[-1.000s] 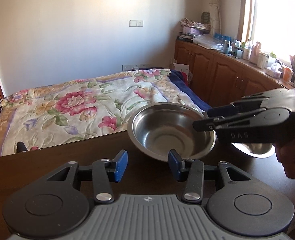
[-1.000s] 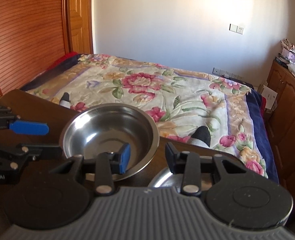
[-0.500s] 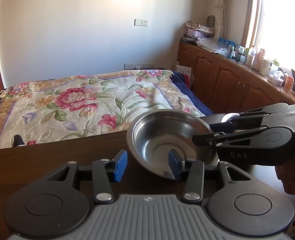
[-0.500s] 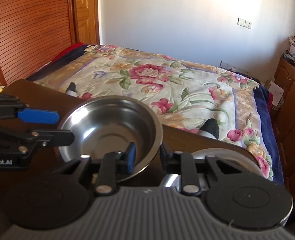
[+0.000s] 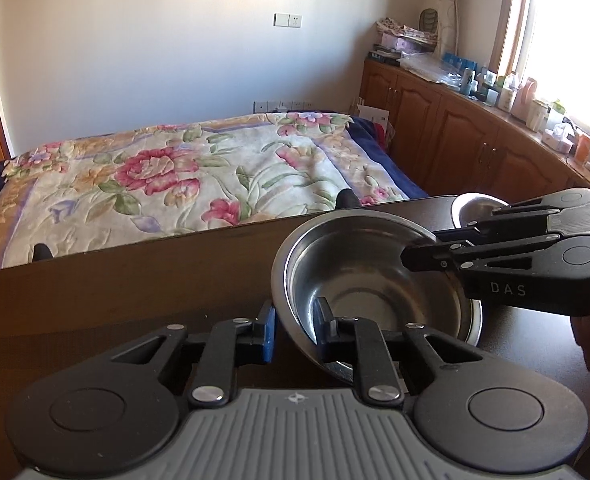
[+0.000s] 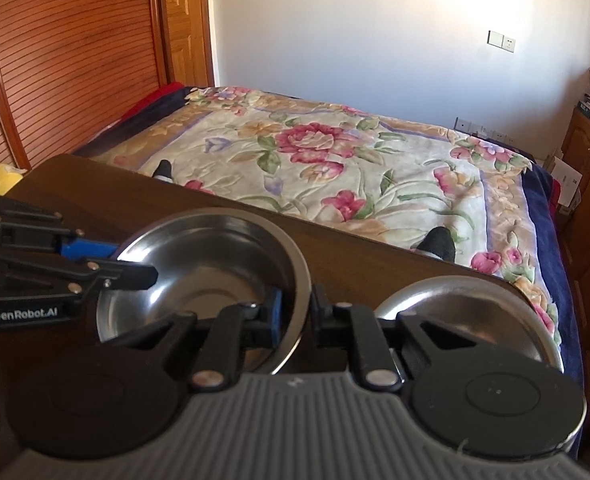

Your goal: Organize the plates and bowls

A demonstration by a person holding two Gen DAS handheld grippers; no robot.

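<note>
The left gripper (image 5: pixel 293 334) straddled the near rim of the bowl (image 5: pixel 375 276), one finger outside and one inside; whether its pads were pressing the rim could not be determined. The bowl was of plain steel, tilted, its left side raised, over the dark table (image 5: pixel 135 280). In the left wrist view it appeared to sit in or over a second steel vessel, only an edge of which showed at lower right. The right gripper (image 6: pixel 297 312) was clamped on the bowl's opposite rim, one finger inside the bowl and the other outside. To the right, a steel plate (image 6: pixel 455 300) lay flat on the table, just beside the bowl. A floral-covered bed (image 6: pixel 335 152) stood beyond the table.
</note>
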